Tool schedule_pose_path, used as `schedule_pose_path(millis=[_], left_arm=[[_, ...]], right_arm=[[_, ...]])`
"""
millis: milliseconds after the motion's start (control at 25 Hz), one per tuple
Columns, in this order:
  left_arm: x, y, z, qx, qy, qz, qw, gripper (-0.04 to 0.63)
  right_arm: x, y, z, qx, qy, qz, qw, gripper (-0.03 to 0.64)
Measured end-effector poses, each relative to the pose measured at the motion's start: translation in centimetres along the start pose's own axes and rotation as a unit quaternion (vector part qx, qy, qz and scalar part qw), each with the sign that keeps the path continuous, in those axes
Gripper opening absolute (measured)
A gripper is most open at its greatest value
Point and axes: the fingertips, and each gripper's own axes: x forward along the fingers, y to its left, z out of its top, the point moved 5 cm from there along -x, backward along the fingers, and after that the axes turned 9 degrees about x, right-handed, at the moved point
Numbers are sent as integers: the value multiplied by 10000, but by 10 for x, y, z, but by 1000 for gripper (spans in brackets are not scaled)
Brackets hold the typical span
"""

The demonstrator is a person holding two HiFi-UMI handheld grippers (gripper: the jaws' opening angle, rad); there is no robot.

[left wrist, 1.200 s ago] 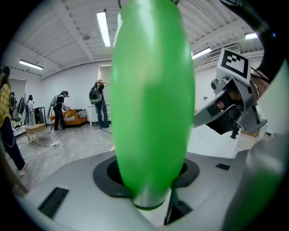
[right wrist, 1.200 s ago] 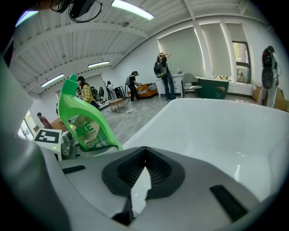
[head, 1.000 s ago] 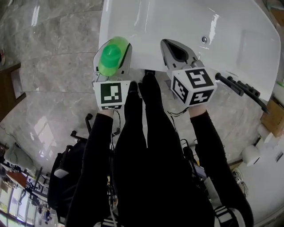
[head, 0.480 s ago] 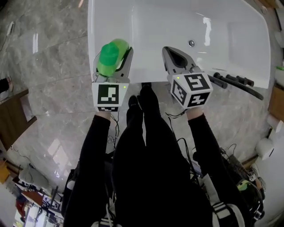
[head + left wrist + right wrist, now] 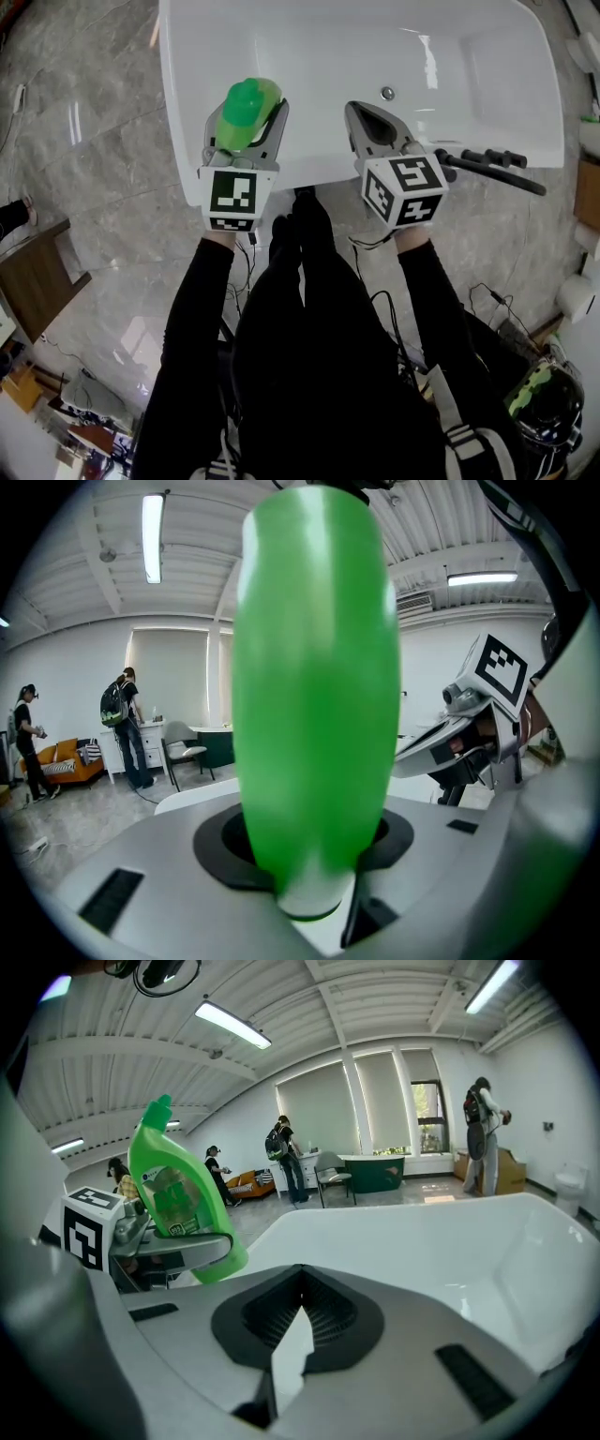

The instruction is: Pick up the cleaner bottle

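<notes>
Head view: left tool (image 5: 247,120) is clamped on the green cleaner bottle (image 5: 244,103), cap toward the camera, over the near rim of the white bathtub (image 5: 309,47). Right tool (image 5: 362,112) sits at 3 o'clock of the bottle, apart from it, with nothing in it.

Left gripper view: bottle fills the centre, its long axis running 12 to 6 o'clock, its lower end seated between the jaws.

Right gripper view: jaws pressed together, empty. Bottle at 10 o'clock, upright with a slight lean, gripped across its lower body and touching nothing beneath.

Judgement: the pick-up looks done. Any further lift belongs to the left tool, going straight up along the bottle's axis.
</notes>
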Motion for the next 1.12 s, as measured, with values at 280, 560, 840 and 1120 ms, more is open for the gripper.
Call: schedule_pose_path(millis=[280,560,840,1120], left_arm=[[17,-11,18,137,-101,-227,9996,199],[27,-28,29,195,-106,-447,9988,198],[33,-40,38,96,-145,-516,9985,198],[33,-45,40,113,-146,-545,9983,196]], right_arm=[[-10,-15,7,128,-130,-103,9998,2],[-22,-24,14,161,-321,-198,9992,2],[-36,-32,26,114,-519,-197,9984,2],[-37,-33,28,84,-548,-138,9984,2]])
